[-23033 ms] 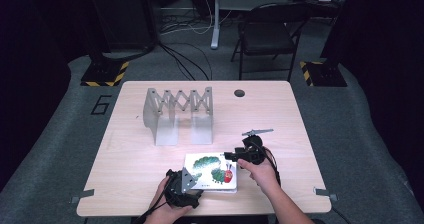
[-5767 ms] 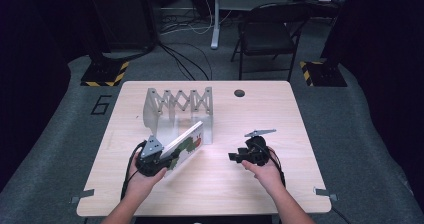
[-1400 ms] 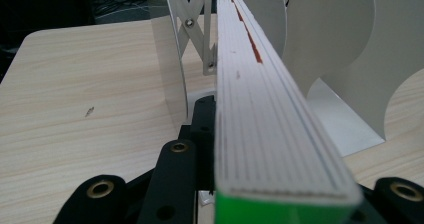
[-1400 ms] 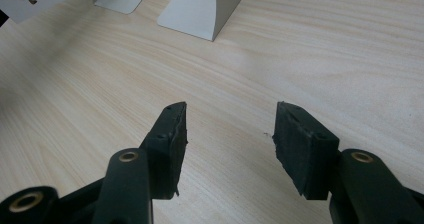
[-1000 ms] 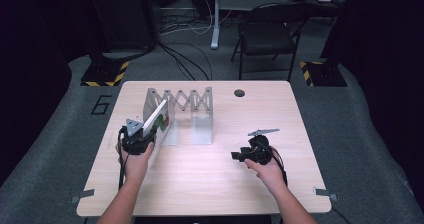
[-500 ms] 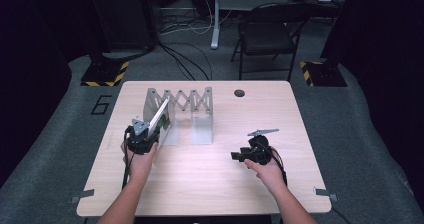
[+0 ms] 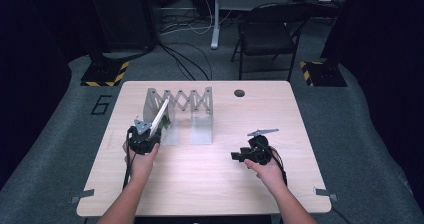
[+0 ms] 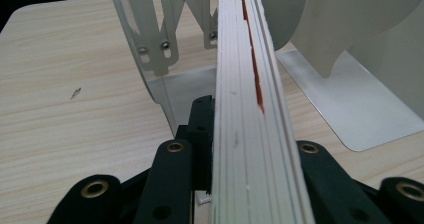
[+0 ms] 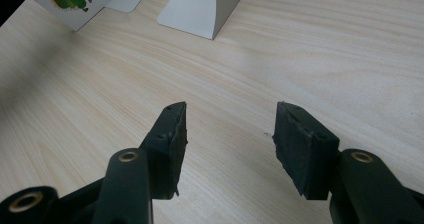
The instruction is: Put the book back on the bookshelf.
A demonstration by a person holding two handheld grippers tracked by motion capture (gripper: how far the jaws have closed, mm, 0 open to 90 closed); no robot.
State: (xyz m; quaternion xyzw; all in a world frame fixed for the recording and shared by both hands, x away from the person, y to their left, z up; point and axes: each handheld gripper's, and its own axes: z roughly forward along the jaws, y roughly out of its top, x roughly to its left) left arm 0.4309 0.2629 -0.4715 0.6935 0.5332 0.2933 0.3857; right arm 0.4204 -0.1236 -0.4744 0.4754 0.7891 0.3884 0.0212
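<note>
Left gripper (image 7: 145,136) clamps book (image 7: 160,115) at rack (image 7: 200,101), 10 o'clock; page edges (image 8: 245,109) visible close-up. Right gripper (image 9: 230,129) gapes empty. Book steeper than before.

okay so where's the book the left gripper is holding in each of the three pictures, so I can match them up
High view: the book is left of centre, tilted up from the left gripper into the rack's left end.
Left gripper view: its page edge runs up the middle, clamped between the black fingers.
Right gripper view: a corner of its cover sits at top left.
Shared landmark: the white expanding rack.
</note>
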